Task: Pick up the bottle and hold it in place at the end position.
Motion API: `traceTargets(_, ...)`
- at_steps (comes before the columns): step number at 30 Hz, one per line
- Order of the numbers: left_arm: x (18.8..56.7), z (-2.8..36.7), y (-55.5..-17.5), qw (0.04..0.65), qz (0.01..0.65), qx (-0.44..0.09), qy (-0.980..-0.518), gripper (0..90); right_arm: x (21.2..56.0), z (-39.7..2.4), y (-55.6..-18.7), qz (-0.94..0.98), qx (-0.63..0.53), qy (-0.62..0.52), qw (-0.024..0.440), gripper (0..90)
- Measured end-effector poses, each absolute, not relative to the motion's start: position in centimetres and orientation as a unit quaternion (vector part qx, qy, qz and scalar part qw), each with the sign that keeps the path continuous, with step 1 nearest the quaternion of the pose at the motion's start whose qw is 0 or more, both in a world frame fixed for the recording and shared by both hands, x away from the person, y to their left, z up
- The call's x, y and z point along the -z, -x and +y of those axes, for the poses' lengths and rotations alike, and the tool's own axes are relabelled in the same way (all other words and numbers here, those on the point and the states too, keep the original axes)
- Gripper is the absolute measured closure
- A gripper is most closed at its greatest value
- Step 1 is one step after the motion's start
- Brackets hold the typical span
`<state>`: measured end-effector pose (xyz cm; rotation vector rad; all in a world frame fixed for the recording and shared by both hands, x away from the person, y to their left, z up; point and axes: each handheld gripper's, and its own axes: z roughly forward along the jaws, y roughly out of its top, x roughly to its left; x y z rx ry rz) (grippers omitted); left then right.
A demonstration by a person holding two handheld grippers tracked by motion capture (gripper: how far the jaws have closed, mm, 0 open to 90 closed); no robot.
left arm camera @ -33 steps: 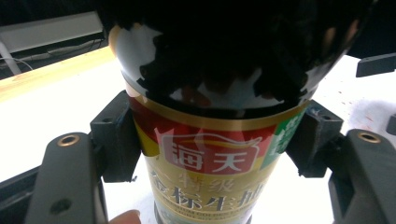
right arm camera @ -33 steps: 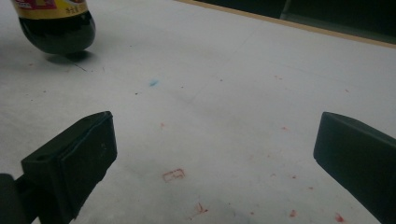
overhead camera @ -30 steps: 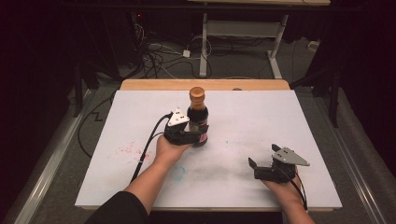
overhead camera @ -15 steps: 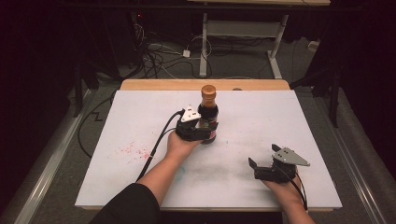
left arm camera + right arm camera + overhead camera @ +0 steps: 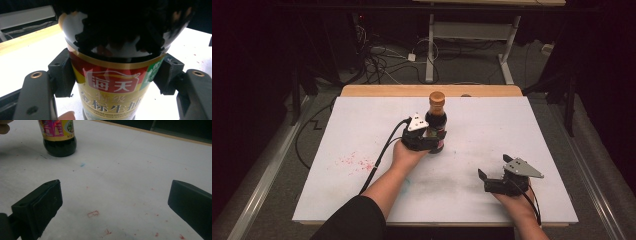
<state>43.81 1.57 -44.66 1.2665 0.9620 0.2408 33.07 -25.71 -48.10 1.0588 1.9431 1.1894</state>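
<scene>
Nearest, the right gripper (image 5: 494,182) rests low on the white table (image 5: 532,130), jaws spread wide around nothing. Farther in, the left gripper (image 5: 432,141) clamps the upright sauce bottle (image 5: 436,120) mid-table, hiding its lower label.

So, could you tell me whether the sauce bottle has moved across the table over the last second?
Yes. The sauce bottle has shifted rightward along the table's wooden back edge.
</scene>
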Motion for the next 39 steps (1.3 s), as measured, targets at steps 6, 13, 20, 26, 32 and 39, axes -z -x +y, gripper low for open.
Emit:
traceTargets(6, 45.1, 2.6, -43.7, 0.662, 0.407, -0.124, -0.617, 28.1, 48.0, -25.9, -33.2, 0.736, -0.452, -0.404, 0.303, 0.2)
traceTargets(13, 44.9, 1.8, -43.7, 0.699, 0.428, -0.098, -0.564, 28.1, 47.1, -25.5, -33.8, 0.732, -0.467, -0.402, 0.29, 6.9)
traceTargets(20, 45.3, 2.7, -43.8, 0.669, 0.405, -0.117, -0.612, 28.1, 46.2, -24.2, -35.0, 0.734, -0.474, -0.391, 0.289, 17.3)
traceTargets(26, 45.1, 1.8, -43.7, 0.703, 0.426, -0.097, -0.561, 28.1, 45.5, -23.2, -36.2, 0.734, -0.479, -0.386, 0.287, 23.9)
traceTargets(32, 45.3, 2.7, -43.8, 0.672, 0.405, -0.117, -0.609, 28.2, 45.1, -21.5, -37.5, 0.734, -0.493, -0.378, 0.275, 37.1)
traceTargets(39, 45.1, 1.8, -43.7, 0.704, 0.426, -0.098, -0.559, 28.2, 44.6, -19.9, -38.3, 0.735, -0.503, -0.369, 0.266, 52.3)
